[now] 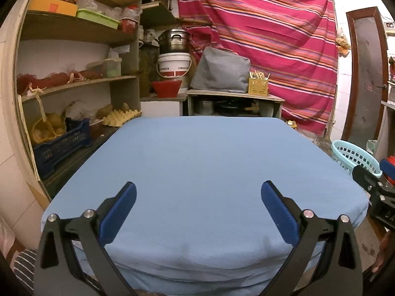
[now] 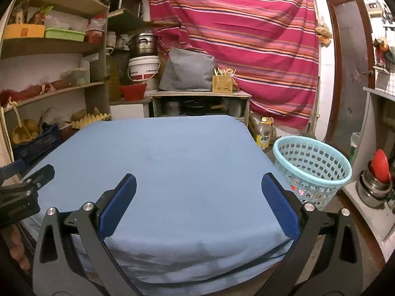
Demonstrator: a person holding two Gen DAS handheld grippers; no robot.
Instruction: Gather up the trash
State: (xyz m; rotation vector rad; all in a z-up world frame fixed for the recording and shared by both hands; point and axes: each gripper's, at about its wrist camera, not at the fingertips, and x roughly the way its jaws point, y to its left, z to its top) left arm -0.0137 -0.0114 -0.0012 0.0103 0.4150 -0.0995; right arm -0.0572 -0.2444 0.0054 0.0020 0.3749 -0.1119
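While right claw (image 2: pixel 198 187) gapes, basket (image 2: pixel 312 170) sits right.

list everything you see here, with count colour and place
table cloth: 1, light blue, covers the table in front
basket: 1, pale turquoise, on the floor right of the table, bits inside
striped cloth: 1, pink-red, hung on the back wall
bucket: 1, white, behind the table
steel pot: 1, on the bucket
egg tray: 1, yellowish, low left shelf
crate: 1, dark blue, low left shelf
left tool: open, empty
right tool: open, empty
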